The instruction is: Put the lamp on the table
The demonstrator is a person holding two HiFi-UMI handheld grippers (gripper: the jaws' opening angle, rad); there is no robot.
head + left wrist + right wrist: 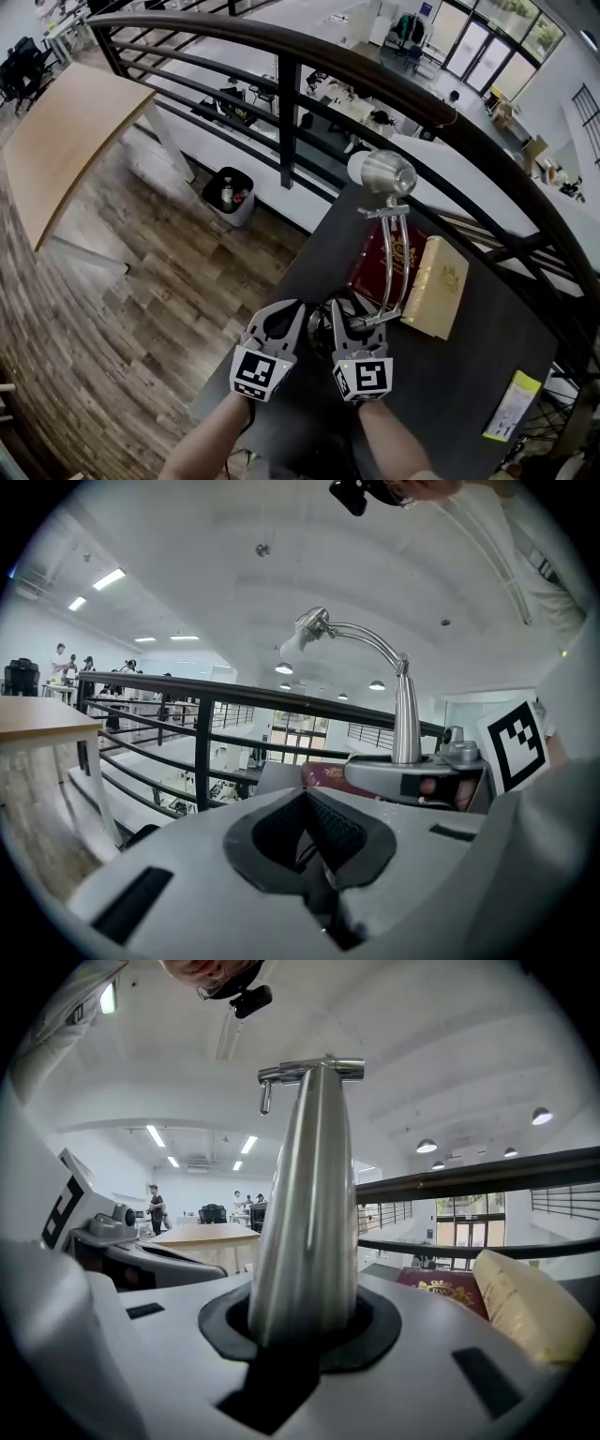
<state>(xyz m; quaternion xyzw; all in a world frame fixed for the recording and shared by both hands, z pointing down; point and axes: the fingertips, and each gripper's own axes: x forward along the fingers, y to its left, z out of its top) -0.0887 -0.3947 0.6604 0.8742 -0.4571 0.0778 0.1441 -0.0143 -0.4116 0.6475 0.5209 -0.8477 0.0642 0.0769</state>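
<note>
Pinching the lamp (pixel 392 246) low on its chrome stem with the right gripper (pixel 354 323), jaws spread only as far as the metal forces them and pressing on it from both sides, so keeping the tall, top-heavy thing upright rather than letting it swing. Holding it at the near left edge of the desk (pixel 450 394), stem reaching over the red book (pixel 370 272) and shade leaning out at the far corner toward the railing (pixel 281 56). Not possible to tell whether the foot is touching the dark top, being hidden under the two grippers. Keeping the left gripper (pixel 275 323) just beside the right, jaws pressed together on what looks like a thin dark cord (pixel 306 855), probably gathering the slack to stop it snagging at the edge. Leaving the red book and the tan box (pixel 436 286) beside it untouched, further in on the desk. Judging by this, aiming for the bare patch nearer than both, with setting down and letting go not yet done.
</note>
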